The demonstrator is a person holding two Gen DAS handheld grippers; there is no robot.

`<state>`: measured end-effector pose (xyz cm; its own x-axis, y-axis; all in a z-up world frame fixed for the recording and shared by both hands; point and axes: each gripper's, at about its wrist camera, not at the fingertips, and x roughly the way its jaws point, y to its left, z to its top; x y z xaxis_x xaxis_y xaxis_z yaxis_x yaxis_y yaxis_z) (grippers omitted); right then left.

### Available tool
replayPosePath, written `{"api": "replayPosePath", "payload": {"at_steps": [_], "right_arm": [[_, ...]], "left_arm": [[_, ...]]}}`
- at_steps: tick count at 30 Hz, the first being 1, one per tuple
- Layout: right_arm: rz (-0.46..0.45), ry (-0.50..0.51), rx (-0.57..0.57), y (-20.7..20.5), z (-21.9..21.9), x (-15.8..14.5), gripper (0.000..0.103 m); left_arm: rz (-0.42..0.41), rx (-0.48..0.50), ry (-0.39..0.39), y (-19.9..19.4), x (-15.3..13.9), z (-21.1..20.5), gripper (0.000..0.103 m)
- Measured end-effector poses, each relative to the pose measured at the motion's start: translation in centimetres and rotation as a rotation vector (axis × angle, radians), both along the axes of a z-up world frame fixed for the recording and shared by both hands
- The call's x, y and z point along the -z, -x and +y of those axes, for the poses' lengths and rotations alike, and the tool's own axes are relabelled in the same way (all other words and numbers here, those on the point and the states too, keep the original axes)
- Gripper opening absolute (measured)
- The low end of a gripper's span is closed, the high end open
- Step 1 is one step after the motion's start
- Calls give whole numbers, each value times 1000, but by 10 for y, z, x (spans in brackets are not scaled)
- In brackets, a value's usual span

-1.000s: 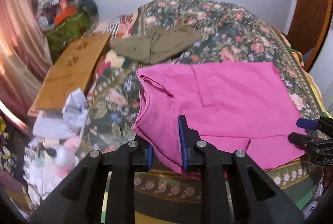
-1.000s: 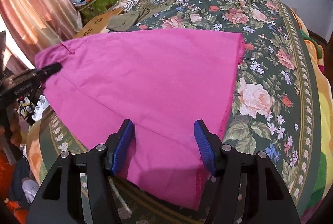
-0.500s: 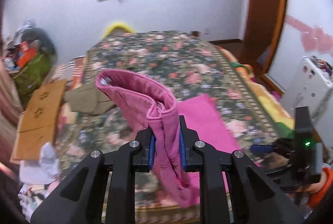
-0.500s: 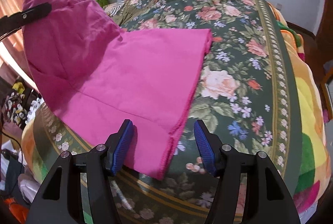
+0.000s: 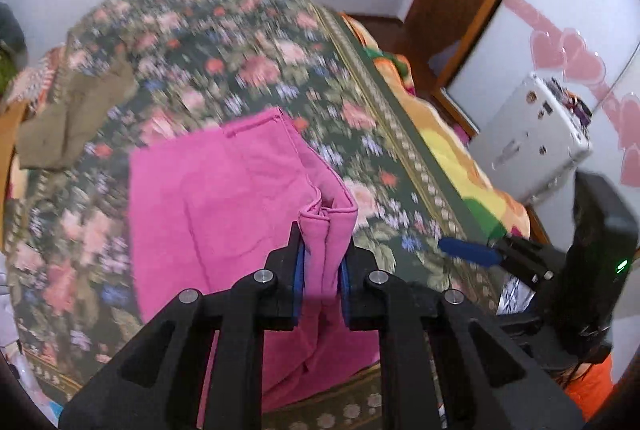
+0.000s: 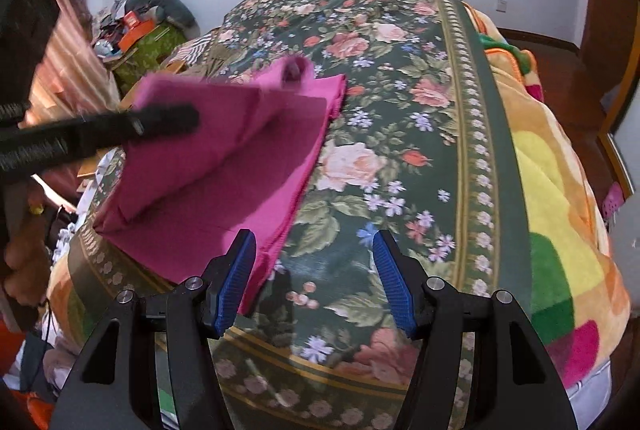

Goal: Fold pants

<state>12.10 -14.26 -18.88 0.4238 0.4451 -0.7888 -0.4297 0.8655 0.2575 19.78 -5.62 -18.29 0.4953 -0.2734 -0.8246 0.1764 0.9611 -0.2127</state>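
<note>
While the left gripper (image 5: 322,270) pinches a bunched fold of the pink pants (image 5: 224,198) between its two blue pads, its jaws having just been closing further on the cloth, one half of the garment is lifted and doubled over the half lying flat on the floral bedspread (image 5: 248,62). The right gripper (image 6: 314,280) stands wide, nothing between its two fingers, one pad just beside the pants' near edge. There is one pair of pink pants; one olive garment (image 5: 76,122), probably another pair though blurred, lies apart
</note>
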Motion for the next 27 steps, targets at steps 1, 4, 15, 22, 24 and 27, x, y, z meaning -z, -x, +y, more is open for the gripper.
{"api": "replayPosePath", "payload": {"at_steps": [1,4,15,22,24,27], "right_arm": [[1,0,4,0,-2,0,57],[2,0,12,1,-6,0,57],[-13,-8,10,2,-4,-6,57],[-52,-4,13,1,1,-15,57],[-57,-16,19,-1,2,-18,57],[-62,-51,28,-6,5,-23,57]], "left_arm": [[17,15,-6,0,6,-4,15],[44,39,-31,2,19,-12,15],[25,27,-31,8,6,0,68],[-50,-63,-92,-3,-19,46,79],[-57,-116,-135,-14,-21,65,80],[-41,-171,-196,-40,-15,97,80]]}}
